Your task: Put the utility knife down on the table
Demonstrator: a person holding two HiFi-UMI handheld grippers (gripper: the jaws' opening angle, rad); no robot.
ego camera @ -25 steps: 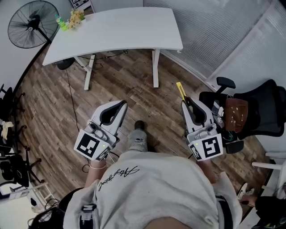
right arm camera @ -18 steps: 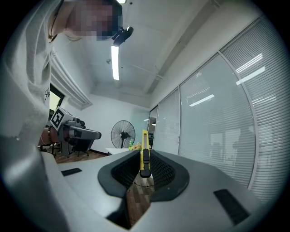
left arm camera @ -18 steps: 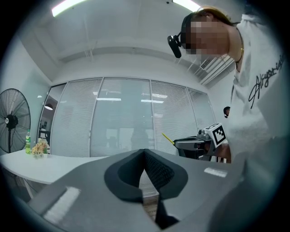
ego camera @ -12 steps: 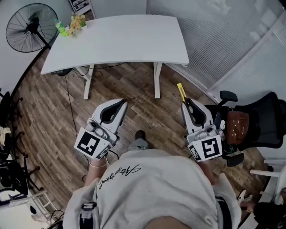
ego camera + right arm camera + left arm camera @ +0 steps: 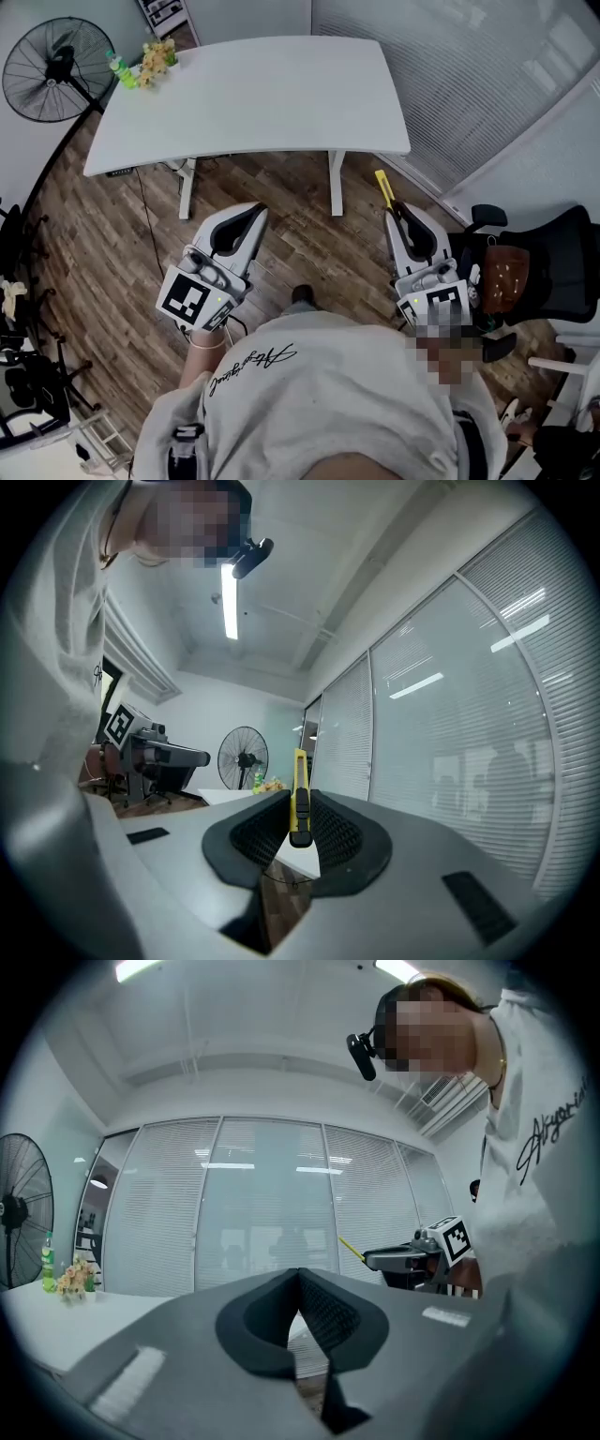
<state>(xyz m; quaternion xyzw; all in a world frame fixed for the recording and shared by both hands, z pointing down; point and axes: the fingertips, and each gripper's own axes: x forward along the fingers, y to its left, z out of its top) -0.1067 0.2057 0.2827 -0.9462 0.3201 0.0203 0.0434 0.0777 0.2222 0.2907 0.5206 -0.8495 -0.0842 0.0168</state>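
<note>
The right gripper (image 5: 298, 825) has its fingers closed on the knife (image 5: 299, 785), which points toward the table (image 5: 262, 94), near its right front corner. The left gripper (image 5: 298, 1279) has its fingers pressed together, holding nothing.

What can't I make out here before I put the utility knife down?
- Utility knife: rear end hidden between the jaws of the right gripper, both views; blade too small.
- Table: mostly behind jaws in gripper views.
- Green bottle: label too small, head view.
</note>
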